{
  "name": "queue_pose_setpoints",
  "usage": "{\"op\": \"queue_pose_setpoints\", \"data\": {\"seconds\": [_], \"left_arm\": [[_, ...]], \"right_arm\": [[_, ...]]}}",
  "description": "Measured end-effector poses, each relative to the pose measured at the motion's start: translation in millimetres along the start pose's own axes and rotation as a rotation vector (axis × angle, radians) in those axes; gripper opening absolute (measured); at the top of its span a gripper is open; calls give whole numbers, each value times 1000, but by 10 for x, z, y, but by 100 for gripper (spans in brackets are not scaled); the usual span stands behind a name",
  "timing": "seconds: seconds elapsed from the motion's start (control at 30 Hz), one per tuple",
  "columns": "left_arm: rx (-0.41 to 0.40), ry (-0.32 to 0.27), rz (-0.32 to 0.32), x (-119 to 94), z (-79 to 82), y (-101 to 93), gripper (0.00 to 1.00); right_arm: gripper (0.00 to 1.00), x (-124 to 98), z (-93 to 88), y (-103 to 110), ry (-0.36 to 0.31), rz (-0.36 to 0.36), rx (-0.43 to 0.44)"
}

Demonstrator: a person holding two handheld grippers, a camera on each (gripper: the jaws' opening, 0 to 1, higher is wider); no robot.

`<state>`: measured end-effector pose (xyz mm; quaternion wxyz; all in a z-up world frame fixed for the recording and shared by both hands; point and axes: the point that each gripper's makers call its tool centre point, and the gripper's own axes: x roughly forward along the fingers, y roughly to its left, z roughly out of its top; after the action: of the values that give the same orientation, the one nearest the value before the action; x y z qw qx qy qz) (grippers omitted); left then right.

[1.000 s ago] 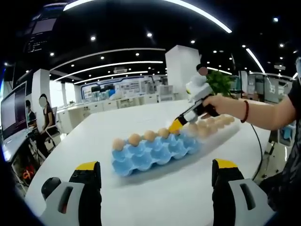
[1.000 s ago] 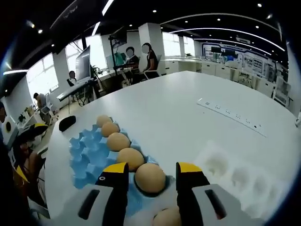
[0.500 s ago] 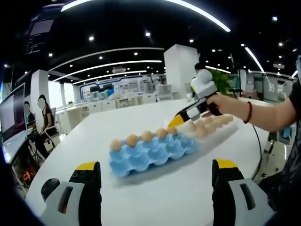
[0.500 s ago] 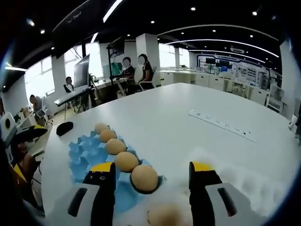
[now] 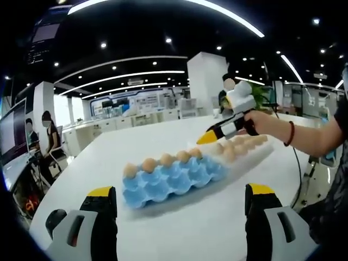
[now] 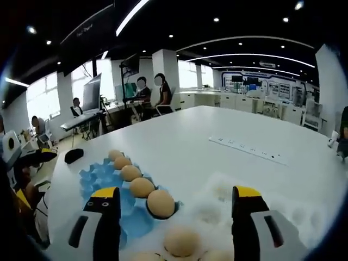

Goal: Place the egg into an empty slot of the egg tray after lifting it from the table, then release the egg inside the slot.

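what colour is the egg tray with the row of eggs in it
Light blue. The tray shows best in the left gripper view.

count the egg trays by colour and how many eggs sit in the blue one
blue tray: 1
white tray: 1
eggs in the blue tray: 5
total: 2 trays, 5 eggs
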<state>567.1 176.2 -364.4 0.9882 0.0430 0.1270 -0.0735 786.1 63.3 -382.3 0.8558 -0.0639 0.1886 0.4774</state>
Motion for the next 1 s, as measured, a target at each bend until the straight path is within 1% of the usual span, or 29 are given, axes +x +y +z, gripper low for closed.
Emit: {"op": "queue_pose_setpoints", "data": {"seconds": [0.1,0.3,0.43,0.63,0.77,0.83,0.93,1.0], "left_arm": [[1,0,-1,2,12,-13,100],[-1,-5,-2,-1,28,-25,100],[3,-2,-3,3,25,-28,100],[3,3,-3,5,12,-33,100],[4,0,-1,-1,16,-29,100],[4,-1,0,0,21,-32,100],[6,1,-2,3,21,-34,100],[10,5,-2,5,18,-37,100]], "right_arm": [[92,-54,-18,-1,-9,-3,13],[93,-144,-11,-12,-41,-7,33],[92,-181,-23,3,-50,-13,28],[90,-214,-88,-8,-64,-23,46],[87,-249,-142,12,-70,-39,30],[85,-279,-156,32,-84,-45,31],[81,-251,-157,37,-96,-45,32],[75,-252,-155,20,-104,-63,28]]}}
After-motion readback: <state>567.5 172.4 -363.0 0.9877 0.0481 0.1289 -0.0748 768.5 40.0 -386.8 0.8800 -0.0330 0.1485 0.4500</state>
